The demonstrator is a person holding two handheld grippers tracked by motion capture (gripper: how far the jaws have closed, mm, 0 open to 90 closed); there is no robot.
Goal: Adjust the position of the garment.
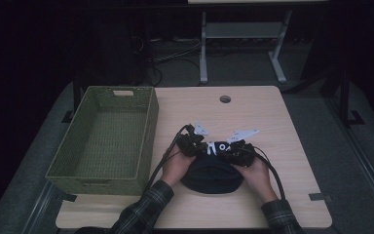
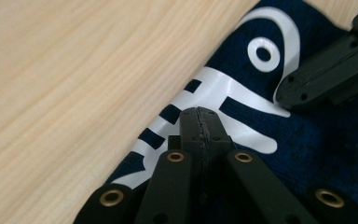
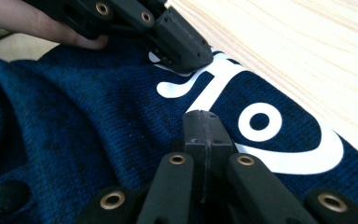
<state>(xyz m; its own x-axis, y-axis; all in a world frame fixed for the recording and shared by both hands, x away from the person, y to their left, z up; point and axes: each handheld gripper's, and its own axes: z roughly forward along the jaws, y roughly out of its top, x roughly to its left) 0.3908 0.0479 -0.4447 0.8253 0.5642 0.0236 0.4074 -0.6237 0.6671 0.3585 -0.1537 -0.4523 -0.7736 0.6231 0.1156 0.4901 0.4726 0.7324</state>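
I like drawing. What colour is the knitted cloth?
Dark blue cloth with a white print, clearest in the right gripper view.

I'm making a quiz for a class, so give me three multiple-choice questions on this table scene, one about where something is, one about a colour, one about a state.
1. Where does the green woven basket stand relative to the dark blue knitted garment with a white print?
A. Left of it
B. Right of it
C. On top of it

2. What colour is the print on the garment?
A. Red
B. White
C. Yellow

3. How do the jaws of the left gripper and the right gripper stand?
A. Both wide open
B. One open, one shut
C. Both shut

Answers:
1 A, the high view shows the basket on the table's left side.
2 B, both gripper views show white shapes on blue knit.
3 C, each pair of jaws meets with no gap.
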